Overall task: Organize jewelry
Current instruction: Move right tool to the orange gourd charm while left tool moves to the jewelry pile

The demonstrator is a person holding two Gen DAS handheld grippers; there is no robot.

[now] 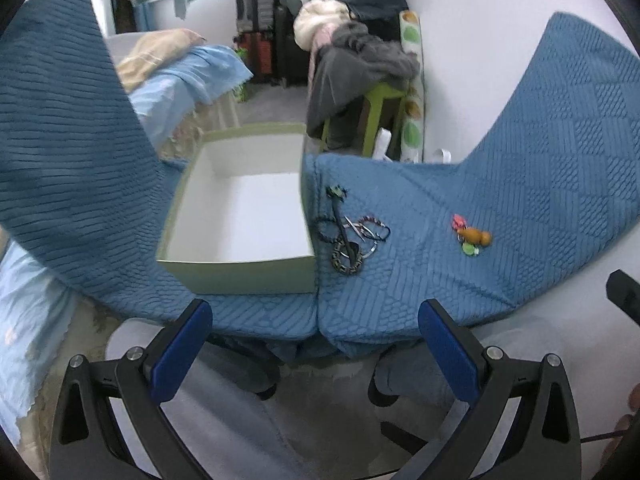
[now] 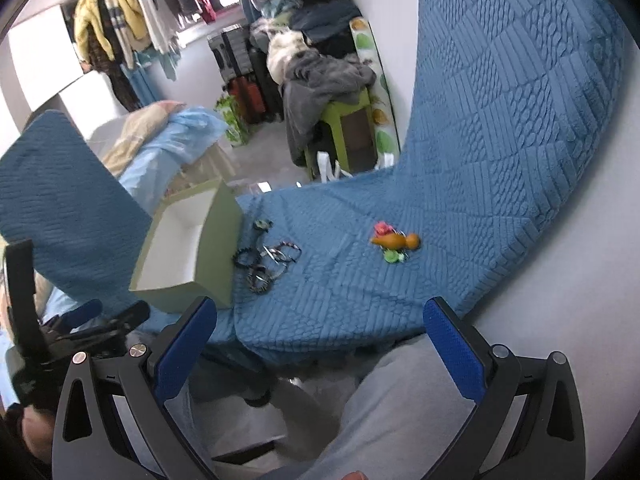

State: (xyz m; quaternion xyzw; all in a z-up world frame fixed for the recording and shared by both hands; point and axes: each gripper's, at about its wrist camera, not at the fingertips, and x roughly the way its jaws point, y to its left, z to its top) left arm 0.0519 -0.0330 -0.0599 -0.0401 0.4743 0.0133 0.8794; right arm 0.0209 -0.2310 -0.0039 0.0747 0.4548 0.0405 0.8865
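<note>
Tangled jewelry pile (image 1: 352,238): separate pieces too small to tell

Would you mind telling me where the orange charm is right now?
The orange charm lies on the blue cushion, right of the bracelet pile in both views, far from the box.

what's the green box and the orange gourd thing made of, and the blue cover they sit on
Green box: looks like matte cardboard, with thin straight walls and a plain white inside. Orange gourd charm: smooth and slightly glossy, perhaps polished wood or plastic; too small to tell. Blue cover: soft quilted fabric, with stitched ribbed blocks.
</note>
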